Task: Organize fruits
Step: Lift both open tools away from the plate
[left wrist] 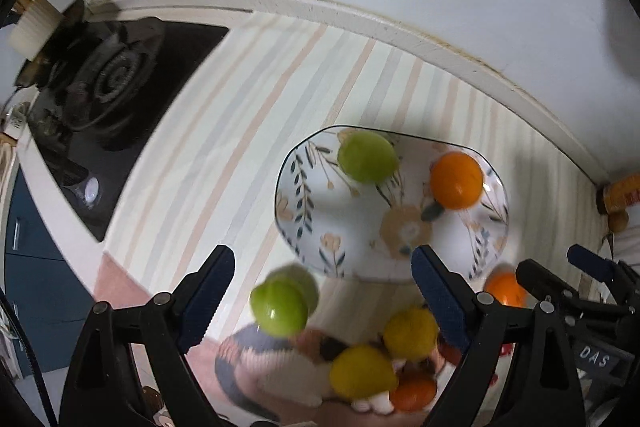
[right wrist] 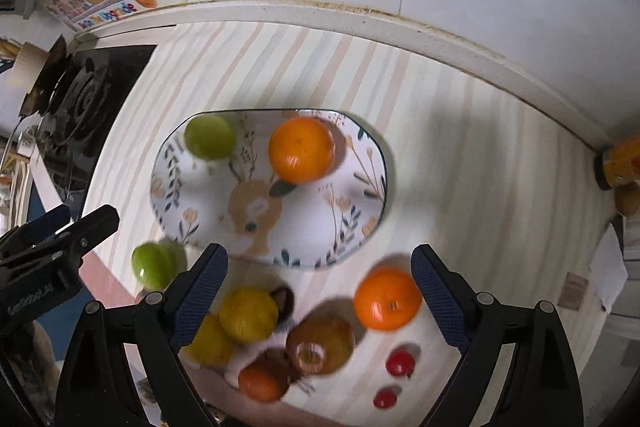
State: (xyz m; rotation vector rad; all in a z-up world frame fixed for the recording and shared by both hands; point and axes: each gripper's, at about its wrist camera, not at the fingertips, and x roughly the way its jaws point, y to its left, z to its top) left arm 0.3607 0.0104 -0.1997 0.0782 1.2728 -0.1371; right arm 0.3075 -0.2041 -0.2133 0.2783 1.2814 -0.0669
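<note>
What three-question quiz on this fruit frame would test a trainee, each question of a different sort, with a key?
1. True or false: the plate holds two fruits.
2. Which fruit lies on the cloth nearest the right hand-held gripper's right finger? A) orange B) green fruit C) lemon
3. Fill in: both the right and the left hand-held gripper have jaws that are ____ and hold nothing.

Key: 1 true, a green fruit and an orange; 2 A; 3 open.
</note>
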